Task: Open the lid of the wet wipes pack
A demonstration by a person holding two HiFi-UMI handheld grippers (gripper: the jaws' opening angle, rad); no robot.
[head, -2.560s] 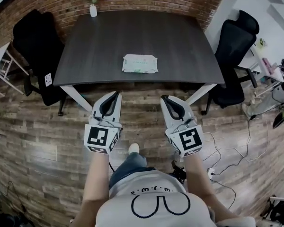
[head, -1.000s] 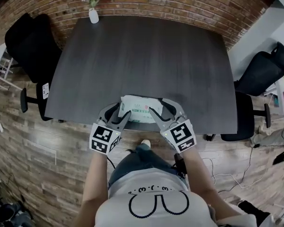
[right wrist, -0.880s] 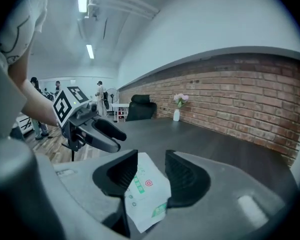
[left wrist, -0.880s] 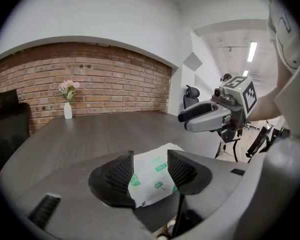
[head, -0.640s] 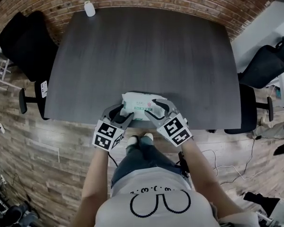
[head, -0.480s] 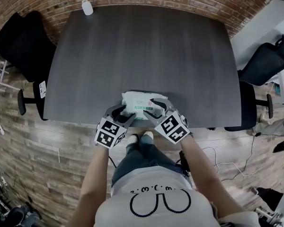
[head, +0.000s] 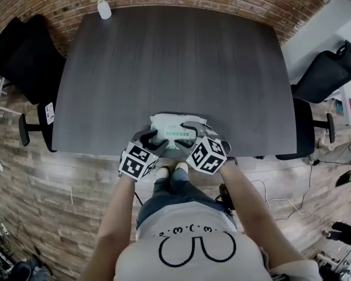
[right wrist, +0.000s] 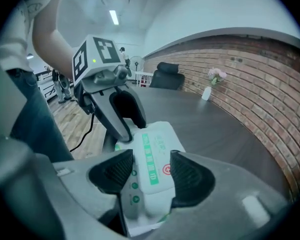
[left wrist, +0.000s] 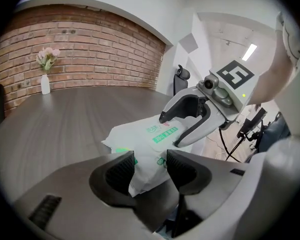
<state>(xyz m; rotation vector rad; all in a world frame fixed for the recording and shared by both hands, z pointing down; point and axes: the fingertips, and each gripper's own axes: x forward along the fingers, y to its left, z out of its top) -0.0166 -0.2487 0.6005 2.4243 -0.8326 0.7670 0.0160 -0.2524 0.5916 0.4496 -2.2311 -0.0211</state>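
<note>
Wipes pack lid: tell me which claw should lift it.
Right, likely: the right claw, jaws just opening, straddles the lid; the left claw straddles a corner of the pack, fit for steadying.

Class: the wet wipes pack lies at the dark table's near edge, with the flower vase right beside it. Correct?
No. The head view shows the flower vase at the far left corner of the table, far from the wet wipes pack at the near edge.

Wet wipes pack (head: 172,127): soft white pack, green print, lying flat at 6 o'clock on the desk (head: 164,63); lid (right wrist: 151,156) closed.
</note>
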